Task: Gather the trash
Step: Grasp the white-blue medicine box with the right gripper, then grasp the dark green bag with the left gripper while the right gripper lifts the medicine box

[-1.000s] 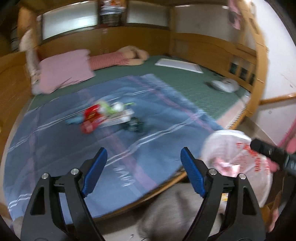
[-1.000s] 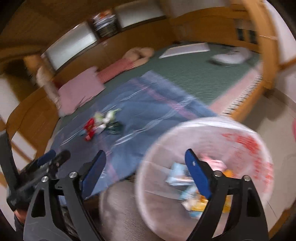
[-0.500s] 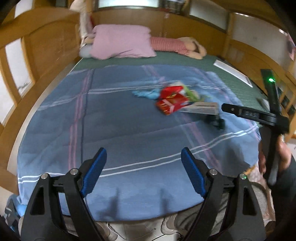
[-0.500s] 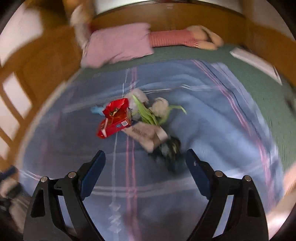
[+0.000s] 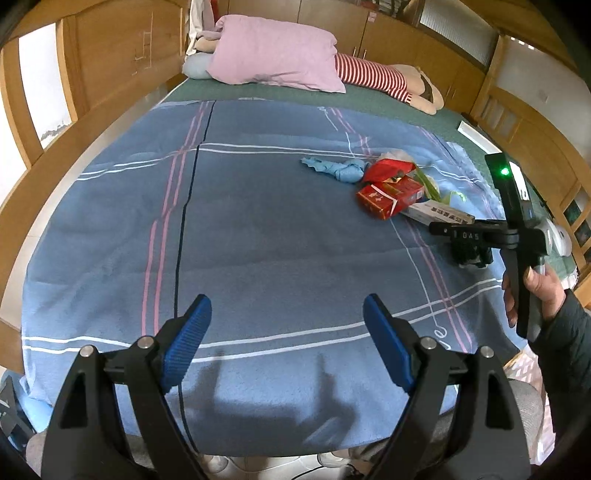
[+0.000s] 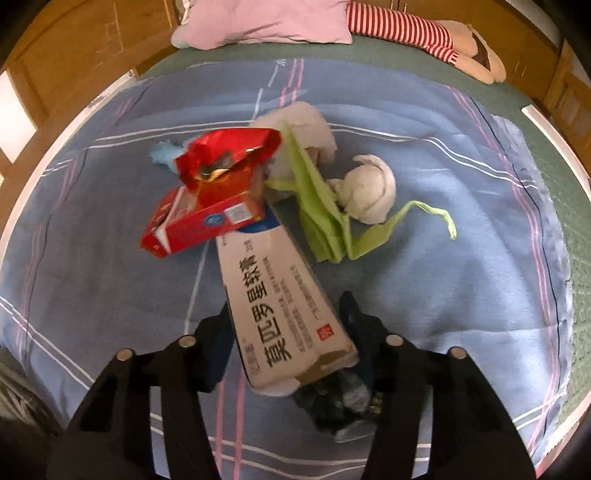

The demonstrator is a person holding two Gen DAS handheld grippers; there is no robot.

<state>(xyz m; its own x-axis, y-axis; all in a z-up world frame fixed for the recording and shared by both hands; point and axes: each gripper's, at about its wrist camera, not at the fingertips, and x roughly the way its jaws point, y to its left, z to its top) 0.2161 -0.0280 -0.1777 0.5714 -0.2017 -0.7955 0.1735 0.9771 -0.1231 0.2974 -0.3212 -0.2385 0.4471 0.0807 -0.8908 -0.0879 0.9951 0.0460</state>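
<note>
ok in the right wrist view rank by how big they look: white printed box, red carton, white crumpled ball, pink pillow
1. white printed box, nearest the camera, so likely flattered
2. pink pillow, far and cropped, so unsure
3. red carton
4. white crumpled ball

The left gripper (image 5: 286, 325) has a black frame of angular, triangulated arms fastened with round silver screws, and its jaws carry ribbed blue pads. The right gripper (image 6: 286, 328) is built alike: black arms, silver screws, dark blue pads. In the left wrist view, at 3 o'clock, its black body shows white lettering and a green light, and the person's hand (image 5: 535, 291) emerges from a dark sleeve (image 5: 565, 354).
</note>
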